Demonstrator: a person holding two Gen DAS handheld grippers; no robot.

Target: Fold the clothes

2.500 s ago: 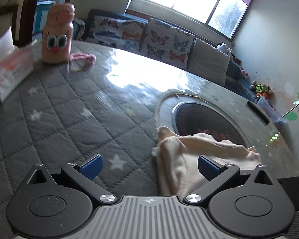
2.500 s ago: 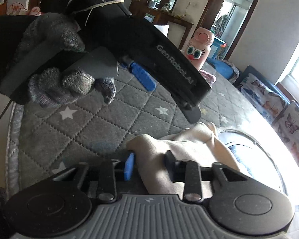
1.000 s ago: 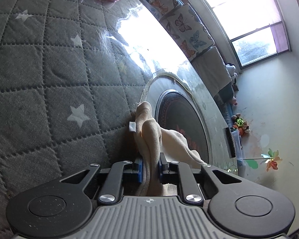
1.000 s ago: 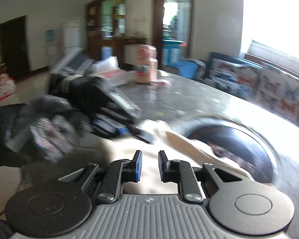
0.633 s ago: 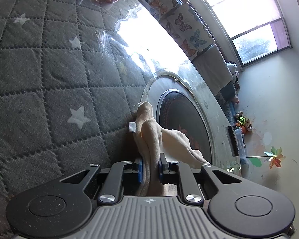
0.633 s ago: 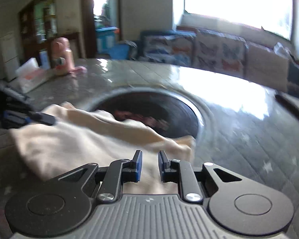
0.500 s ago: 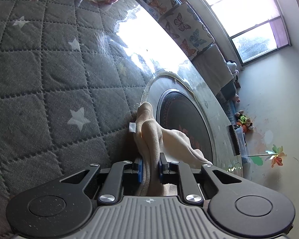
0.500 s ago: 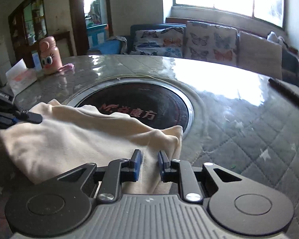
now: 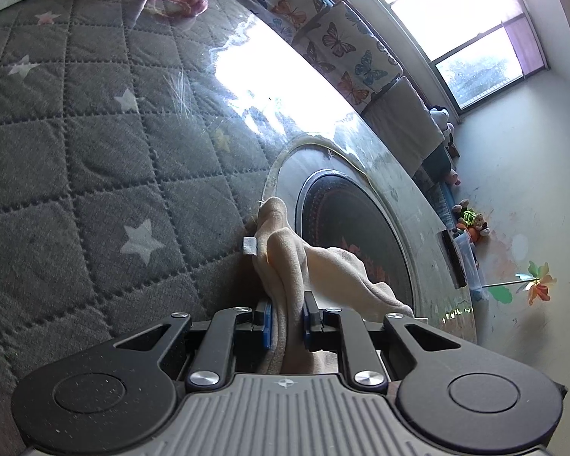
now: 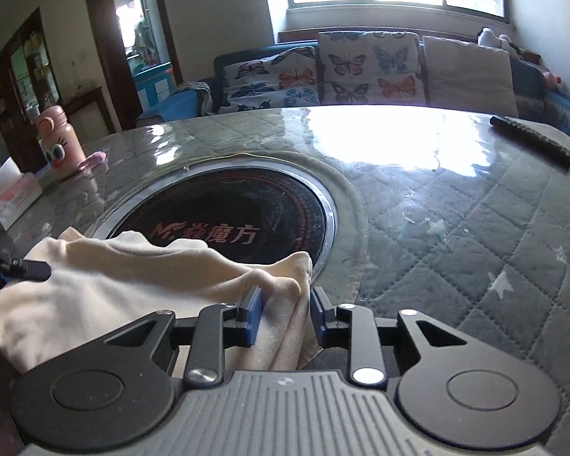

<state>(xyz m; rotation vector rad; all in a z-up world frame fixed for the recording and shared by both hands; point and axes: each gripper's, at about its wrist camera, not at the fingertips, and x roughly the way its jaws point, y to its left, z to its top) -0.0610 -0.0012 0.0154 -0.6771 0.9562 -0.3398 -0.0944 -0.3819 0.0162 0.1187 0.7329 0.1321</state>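
My left gripper (image 9: 287,321) is pinched tight on a bunched fold of the cream garment (image 9: 285,250). My right gripper (image 10: 285,317) stands part open, cloth (image 10: 133,285) between its fingers, the right pad apart from it. Garment lies stretched between both on the quilted table cover (image 10: 494,235), overlapping the round black cooktop (image 10: 228,209).
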